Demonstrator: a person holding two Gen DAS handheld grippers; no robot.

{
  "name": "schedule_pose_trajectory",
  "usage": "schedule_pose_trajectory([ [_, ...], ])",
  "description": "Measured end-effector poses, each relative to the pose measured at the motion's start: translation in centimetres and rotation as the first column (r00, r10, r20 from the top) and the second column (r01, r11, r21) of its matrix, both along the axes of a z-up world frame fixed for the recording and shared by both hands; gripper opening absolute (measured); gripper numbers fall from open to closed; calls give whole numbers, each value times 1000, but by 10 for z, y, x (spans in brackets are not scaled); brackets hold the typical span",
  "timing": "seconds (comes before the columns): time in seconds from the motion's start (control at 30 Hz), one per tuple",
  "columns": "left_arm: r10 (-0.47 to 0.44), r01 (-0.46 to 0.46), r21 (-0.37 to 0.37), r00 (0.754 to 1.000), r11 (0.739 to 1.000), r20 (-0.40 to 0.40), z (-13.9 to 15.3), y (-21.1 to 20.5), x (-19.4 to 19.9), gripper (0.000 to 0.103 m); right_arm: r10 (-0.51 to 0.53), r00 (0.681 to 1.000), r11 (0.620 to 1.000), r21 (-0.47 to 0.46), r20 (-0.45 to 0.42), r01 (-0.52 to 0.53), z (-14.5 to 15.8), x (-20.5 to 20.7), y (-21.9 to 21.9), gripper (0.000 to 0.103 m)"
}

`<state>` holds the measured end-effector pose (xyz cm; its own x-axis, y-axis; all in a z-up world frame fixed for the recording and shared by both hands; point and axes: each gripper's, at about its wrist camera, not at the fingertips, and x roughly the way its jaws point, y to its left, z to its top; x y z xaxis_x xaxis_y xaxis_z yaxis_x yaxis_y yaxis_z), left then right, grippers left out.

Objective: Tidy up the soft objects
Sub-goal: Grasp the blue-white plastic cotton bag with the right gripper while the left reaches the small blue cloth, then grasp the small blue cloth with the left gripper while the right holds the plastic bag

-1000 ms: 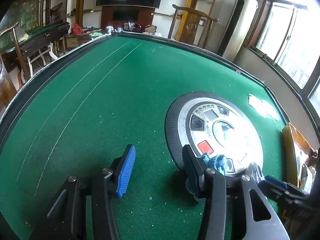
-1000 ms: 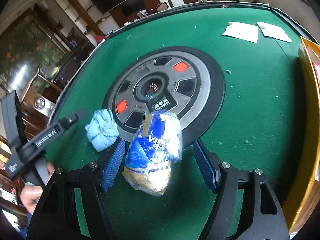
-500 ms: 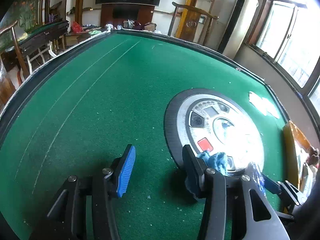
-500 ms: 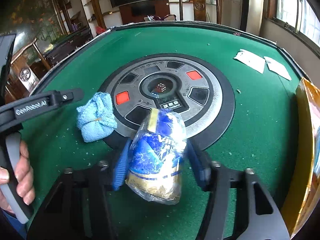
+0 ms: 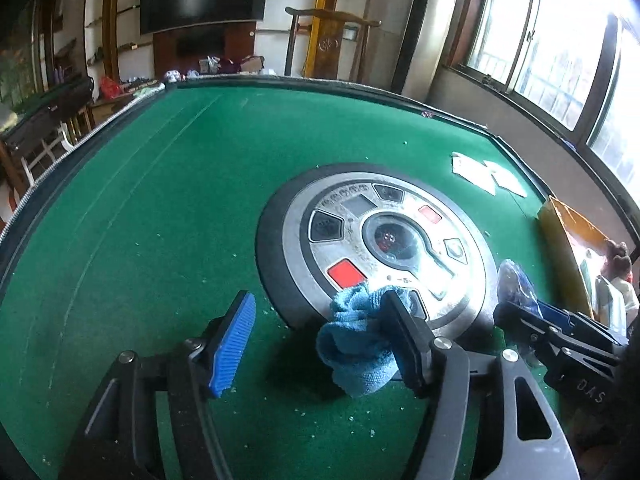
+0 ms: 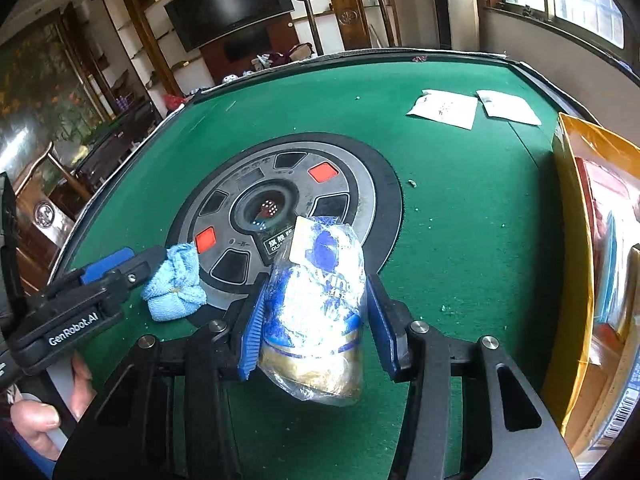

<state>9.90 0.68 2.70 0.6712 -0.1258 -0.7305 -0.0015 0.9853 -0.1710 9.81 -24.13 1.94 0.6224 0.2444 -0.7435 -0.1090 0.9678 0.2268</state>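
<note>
Closed since a second ago on the plastic-wrapped pack (image 6: 316,312), right gripper (image 6: 316,320) pads pressing both sides at lower centre; left gripper (image 5: 320,344) wide open, shifted so the blue cloth (image 5: 356,344) sits inside against its right finger. Likely both pickups under way. Orange box (image 6: 568,240) at right edge open, holding packets, not clearly identifiable.

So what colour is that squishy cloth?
Light blue cloth, clearest in the right wrist view.
</note>
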Motion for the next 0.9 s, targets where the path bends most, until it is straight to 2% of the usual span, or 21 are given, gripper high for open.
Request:
schedule_pose_trajectory([
  [0.1, 16, -16, 10, 1000, 1000, 6, -1, 0, 0, 72, -3, 1000, 1000, -12, 11, 4, 3, -2, 1, 46],
  [0.23, -2, 2, -6, 1000, 1000, 10, -1, -2, 0, 72, -7, 1000, 1000, -12, 23, 7, 5, -3, -1, 46],
  [0.57, -83, 81, 36, 996, 996, 34, 3, -21, -9, 73, -31, 999, 1000, 2, 45, 31, 10, -4, -9, 46],
  [0.9, -151, 151, -15, 988, 988, -12, -7, -30, -6, 75, -32, 998, 999, 11, 46, 32, 11, -5, -11, 47],
])
